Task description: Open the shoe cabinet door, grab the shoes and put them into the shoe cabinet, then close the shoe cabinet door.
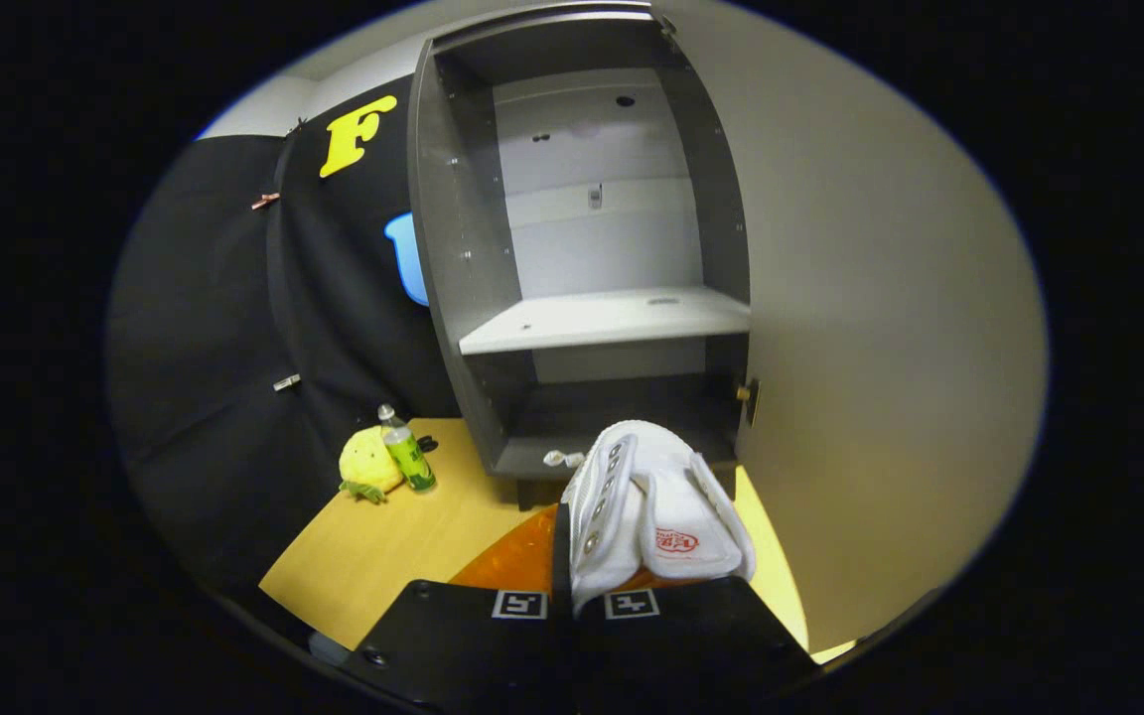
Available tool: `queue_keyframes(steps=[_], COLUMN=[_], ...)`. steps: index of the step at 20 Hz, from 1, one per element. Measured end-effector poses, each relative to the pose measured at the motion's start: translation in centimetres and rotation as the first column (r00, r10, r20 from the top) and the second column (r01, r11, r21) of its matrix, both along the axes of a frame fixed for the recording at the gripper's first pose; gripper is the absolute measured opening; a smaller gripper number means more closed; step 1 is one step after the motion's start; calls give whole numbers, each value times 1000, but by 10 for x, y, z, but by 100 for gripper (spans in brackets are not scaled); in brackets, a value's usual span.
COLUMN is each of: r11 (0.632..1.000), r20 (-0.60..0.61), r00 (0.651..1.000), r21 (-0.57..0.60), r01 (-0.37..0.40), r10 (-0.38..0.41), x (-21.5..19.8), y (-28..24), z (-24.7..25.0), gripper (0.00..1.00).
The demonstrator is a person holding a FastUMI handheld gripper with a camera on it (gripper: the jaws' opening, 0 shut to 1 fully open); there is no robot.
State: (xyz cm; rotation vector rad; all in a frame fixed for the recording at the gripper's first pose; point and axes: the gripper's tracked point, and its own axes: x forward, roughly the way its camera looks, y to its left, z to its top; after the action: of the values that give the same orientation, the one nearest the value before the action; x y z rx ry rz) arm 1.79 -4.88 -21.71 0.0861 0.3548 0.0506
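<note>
Between the fingers of the gripper [572,596] a white shoe [646,506] is clamped, held just ahead of the open cabinet [582,248], whose door [880,328] is swung wide to the right. Its bottom compartment, under the pale shelf [602,318], lies directly beyond. The shoe should be carried level and low past the front edge, then released only once it is resting inside.

We're looking at a staged recording booth here, not a lived-in home: black cloth [224,328] is clipped up as a wall behind a light wooden table [393,556]. On that table stands a small grey shoe cabinet [453,248], door [880,328] swung wide, one pale shelf [602,318] across it. Beside it sit props, a yellow plush toy [368,464] and a green bottle [405,449].
</note>
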Motion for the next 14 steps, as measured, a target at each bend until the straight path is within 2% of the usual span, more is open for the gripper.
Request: queue_keyframes(steps=[3,7,14], r11=[1000,1000,999], r20=[2,45,40], r00=[1000,999,999], r21=[1,-26,-36], r01=[4,6,10], r10=[-4,-5,-9], x=[23,80,196], y=[-1,-4,-1], z=[46,97,125], gripper=[6,6,6])
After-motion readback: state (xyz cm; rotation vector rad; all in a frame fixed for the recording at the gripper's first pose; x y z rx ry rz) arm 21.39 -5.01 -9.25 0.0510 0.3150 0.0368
